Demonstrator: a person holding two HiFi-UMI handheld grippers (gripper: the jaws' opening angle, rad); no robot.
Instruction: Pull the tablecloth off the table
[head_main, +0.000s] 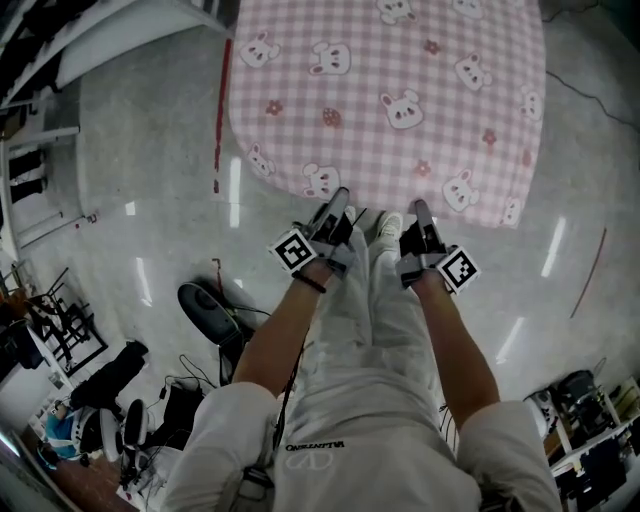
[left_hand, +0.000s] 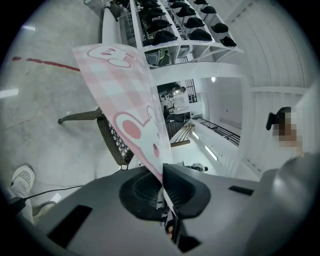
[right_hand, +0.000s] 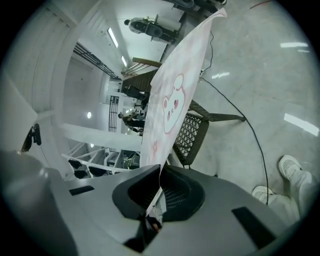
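Observation:
A pink checked tablecloth (head_main: 400, 90) printed with white rabbits covers the table ahead of me, its near hem hanging down. My left gripper (head_main: 338, 203) is shut on that hem left of centre. In the left gripper view the tablecloth (left_hand: 125, 100) runs as a thin sheet into the closed jaws of the left gripper (left_hand: 162, 177). My right gripper (head_main: 418, 210) is shut on the hem further right. The right gripper view shows the tablecloth (right_hand: 172, 105) pinched in the right gripper (right_hand: 159, 180).
A woven table base (right_hand: 192, 132) stands under the cloth, with a cable (right_hand: 250, 125) lying on the grey floor. White shelving (left_hand: 175, 25) lines one side. Bags and gear (head_main: 130, 400) lie on the floor at my left, more clutter (head_main: 580, 410) at my right.

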